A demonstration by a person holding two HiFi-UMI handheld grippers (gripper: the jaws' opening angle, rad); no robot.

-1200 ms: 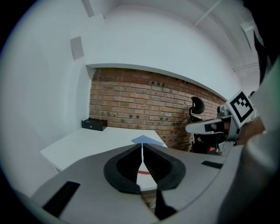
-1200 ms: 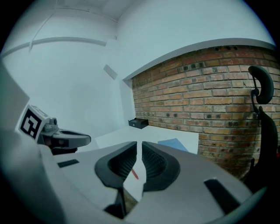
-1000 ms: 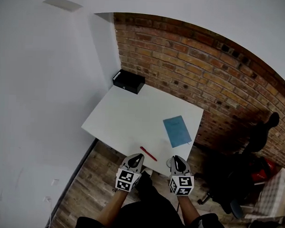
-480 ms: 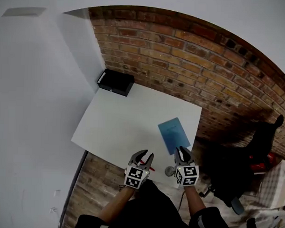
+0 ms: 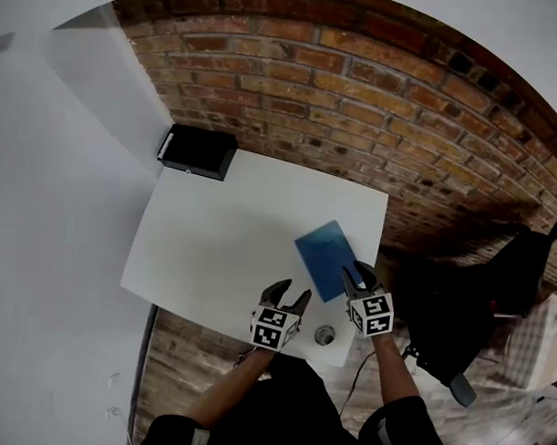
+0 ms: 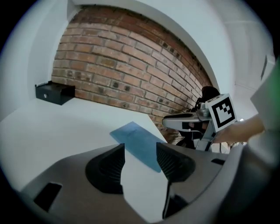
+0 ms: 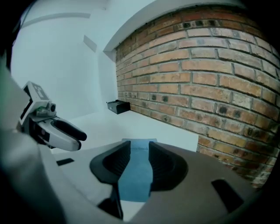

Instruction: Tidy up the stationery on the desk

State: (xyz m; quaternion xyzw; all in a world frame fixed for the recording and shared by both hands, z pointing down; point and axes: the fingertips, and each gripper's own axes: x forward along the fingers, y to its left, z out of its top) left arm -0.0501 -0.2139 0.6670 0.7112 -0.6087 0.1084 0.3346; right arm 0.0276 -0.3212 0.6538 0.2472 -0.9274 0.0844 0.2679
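Both grippers have come forward over the near edge of the desk [image 5: 214, 242] since a second ago, and their jaws have just been opening. The danger is that the blue notebook [image 5: 324, 258] lies flat near the desk's right edge, so a low, sliding approach could shove it off instead of catching it. The left gripper [image 5: 290, 295] stands spread wide and the right gripper [image 5: 357, 273] somewhat less. Neither pinches anything; the notebook shows beyond both pairs of jaws, untouched.
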